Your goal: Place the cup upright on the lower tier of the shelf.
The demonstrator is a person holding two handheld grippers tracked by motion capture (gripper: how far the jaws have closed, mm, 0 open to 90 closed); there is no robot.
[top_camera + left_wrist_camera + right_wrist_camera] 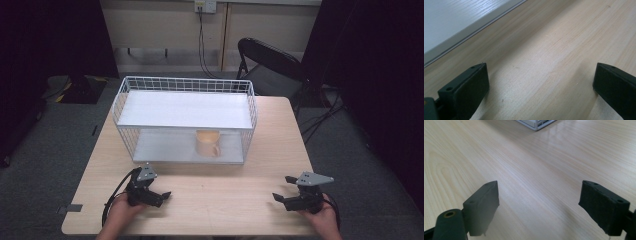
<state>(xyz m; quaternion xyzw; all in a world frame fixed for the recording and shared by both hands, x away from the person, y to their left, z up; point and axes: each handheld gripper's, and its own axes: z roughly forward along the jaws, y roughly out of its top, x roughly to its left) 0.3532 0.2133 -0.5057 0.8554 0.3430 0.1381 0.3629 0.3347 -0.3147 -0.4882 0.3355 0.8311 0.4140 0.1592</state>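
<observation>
A white wire rack (185, 117) with two white shelves stands at the middle back of the wooden table (220, 197). A tan mug (207, 143) stands upright on the lower shelf, its handle toward the front right. My left gripper (159, 192) rests low over the table at the front left, open, nothing between its jaws; its own view has the gripper (540, 82) over bare wood beside the rack's base (461, 35). My right gripper (283, 188) sits at the front right, open and empty, the gripper (539, 200) over bare wood, the rack corner (536, 123) far ahead.
A black folding chair (267, 62) stands behind the table's right back corner. Cables hang from a wall socket (205, 6) at the back. Grey carpet surrounds the table. Dark curtains flank both sides.
</observation>
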